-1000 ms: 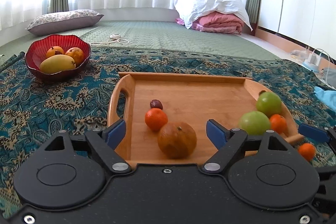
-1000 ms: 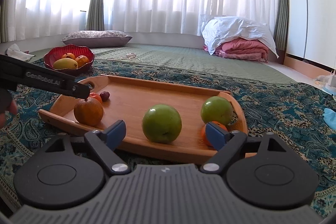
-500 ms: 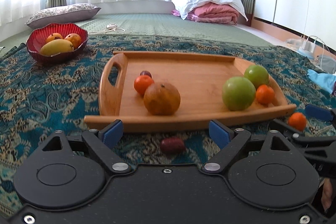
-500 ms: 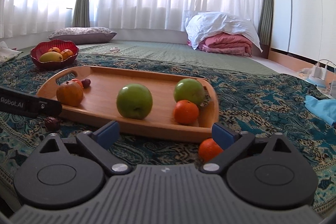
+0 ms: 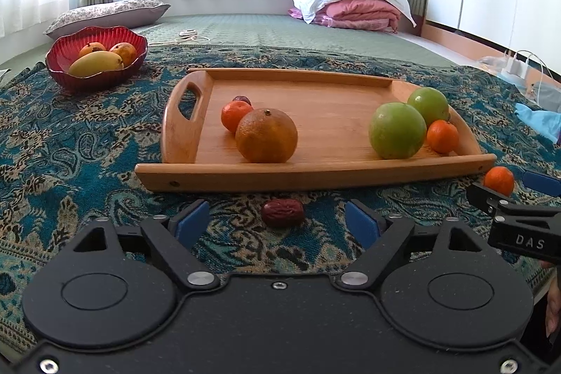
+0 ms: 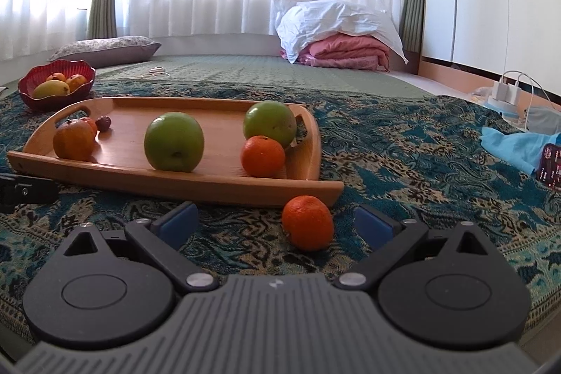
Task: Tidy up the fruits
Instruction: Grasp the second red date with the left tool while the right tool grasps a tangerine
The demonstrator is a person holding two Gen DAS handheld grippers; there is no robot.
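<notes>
Left gripper (image 5: pixel 277 221): jaws wide, empty; red date (image 5: pixel 282 212) on patterned cloth (image 5: pixel 87 146) between fingers, near tray's (image 5: pixel 315 176) front edge. Right gripper (image 6: pixel 277 221): jaws wide, empty; loose tangerine (image 6: pixel 308 222) off tray's front-right corner.

Bare wood mid-tray (image 5: pixel 326 114); fruit clustered at both ends. Near its front rim: date (image 5: pixel 282 212), loose mandarin (image 6: pixel 308 222) on cloth.
</notes>
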